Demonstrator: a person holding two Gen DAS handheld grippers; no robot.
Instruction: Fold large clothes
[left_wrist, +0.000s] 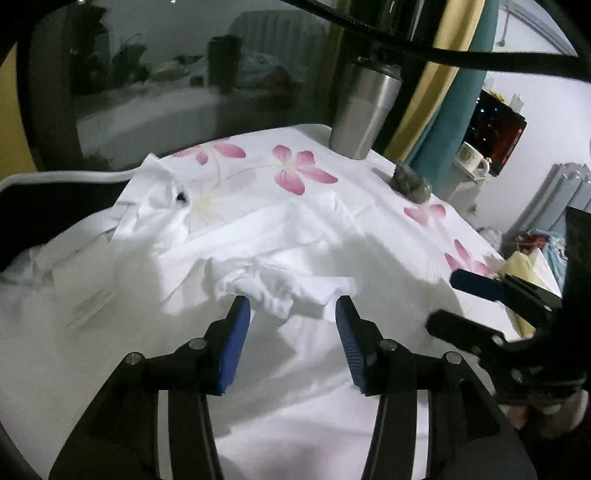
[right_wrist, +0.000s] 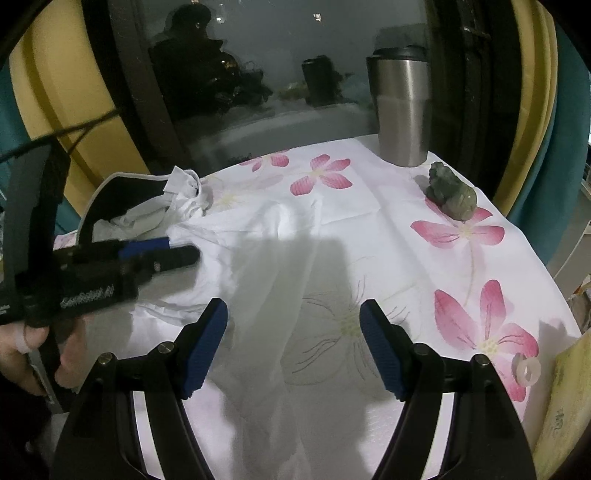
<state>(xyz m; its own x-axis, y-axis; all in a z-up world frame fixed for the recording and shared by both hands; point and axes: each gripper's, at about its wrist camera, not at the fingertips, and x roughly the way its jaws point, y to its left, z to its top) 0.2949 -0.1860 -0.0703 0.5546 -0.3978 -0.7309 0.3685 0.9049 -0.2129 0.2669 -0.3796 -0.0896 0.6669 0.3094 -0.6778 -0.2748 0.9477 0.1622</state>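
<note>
Both grippers open w/ nothing held over white garment (left_wrist: 280, 236) on floral tablecloth (right_wrist: 461, 236), dark window (right_wrist: 280, 66) behind.

Dim indoor light from above and behind — soft gripper shadows fall far across the white garment (right_wrist: 280, 266), which glares pale near the left gripper (left_wrist: 293, 308), the dark window (right_wrist: 280, 62) mirrors the room, and fisheye edges bend and blur.

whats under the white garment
The white garment lies on a flowered tablecloth, whose pink flowers show faintly through the thin fabric. The table beneath the cloth is covered and cannot be seen.
</note>
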